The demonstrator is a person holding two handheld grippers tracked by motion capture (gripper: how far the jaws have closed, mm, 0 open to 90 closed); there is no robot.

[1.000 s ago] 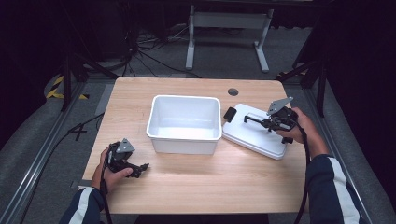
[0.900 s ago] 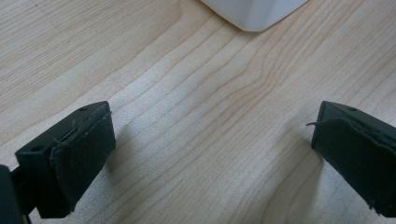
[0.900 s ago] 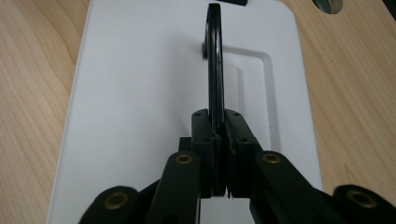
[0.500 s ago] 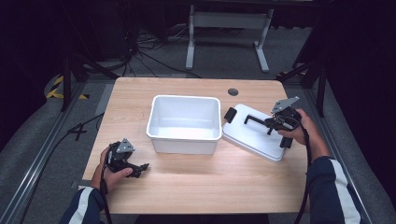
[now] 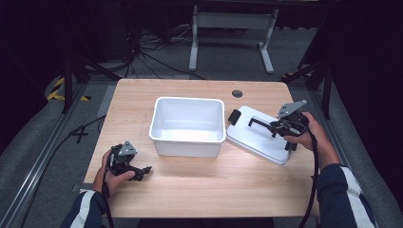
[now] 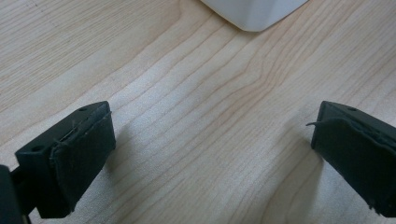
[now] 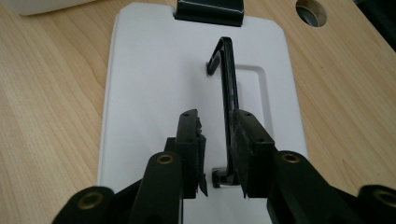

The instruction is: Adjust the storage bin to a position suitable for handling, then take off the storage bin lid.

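A white lid lies flat on the wooden table, right of an open white bin. The lid's black wire handle stands up between the jaws of my right gripper. The handle rests against the right pad, with a gap to the left pad, so the gripper is open. In the high view my right gripper sits over the lid's middle. My left gripper rests low at the table's front left, jaws wide open over bare wood. A corner of the bin lies ahead of it.
A black latch clip sits on the lid's far end, toward the bin. A round cable hole is in the table behind the lid. The bin holds nothing. Dark floor, cables and a metal stand lie beyond the far edge.
My right gripper has shifted only slightly over the lid's handle. The lid, the bin and the left gripper have stayed where they were.
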